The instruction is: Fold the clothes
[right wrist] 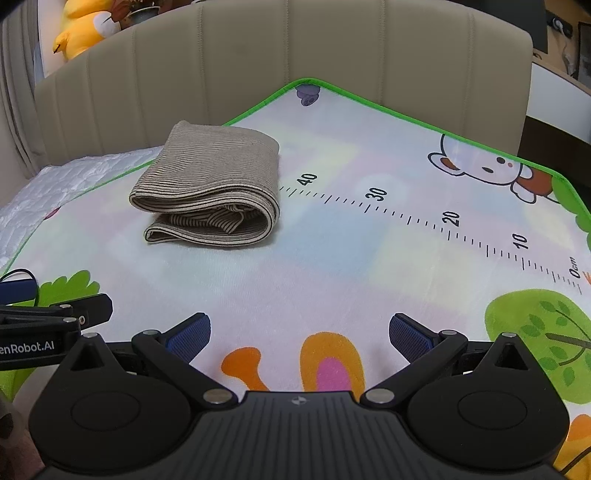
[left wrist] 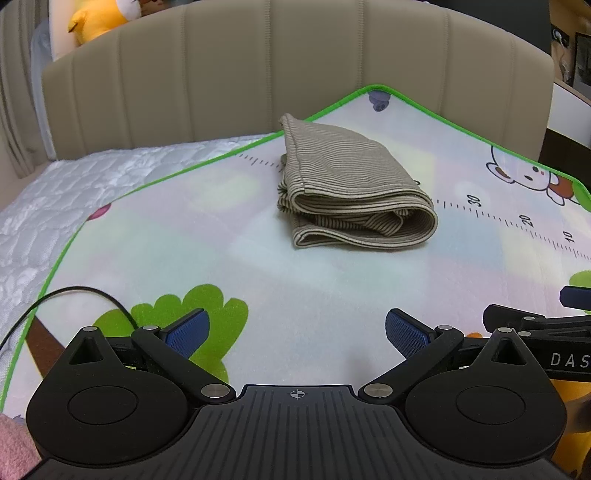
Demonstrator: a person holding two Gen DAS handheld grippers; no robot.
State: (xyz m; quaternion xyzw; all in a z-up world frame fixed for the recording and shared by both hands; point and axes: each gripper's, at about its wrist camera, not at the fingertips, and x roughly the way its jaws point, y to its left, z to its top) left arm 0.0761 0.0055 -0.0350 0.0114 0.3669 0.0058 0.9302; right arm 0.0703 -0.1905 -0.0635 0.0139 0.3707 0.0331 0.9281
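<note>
A beige striped garment (left wrist: 347,184) lies folded into a compact bundle on the cartoon play mat (left wrist: 295,280), near its far edge. It also shows in the right wrist view (right wrist: 210,192), at far left. My left gripper (left wrist: 297,332) is open and empty, low over the mat, well short of the garment. My right gripper (right wrist: 300,334) is open and empty, beside the left one and to the right of the garment. Each gripper's side shows in the other's view, the right one (left wrist: 535,325) and the left one (right wrist: 55,321).
The mat (right wrist: 369,258) has a green border and a printed ruler, and lies on a white quilted mattress (left wrist: 55,206). A beige padded headboard (left wrist: 295,74) stands behind. A yellow plush toy (left wrist: 99,18) sits beyond it. A black cable (left wrist: 74,295) runs at left.
</note>
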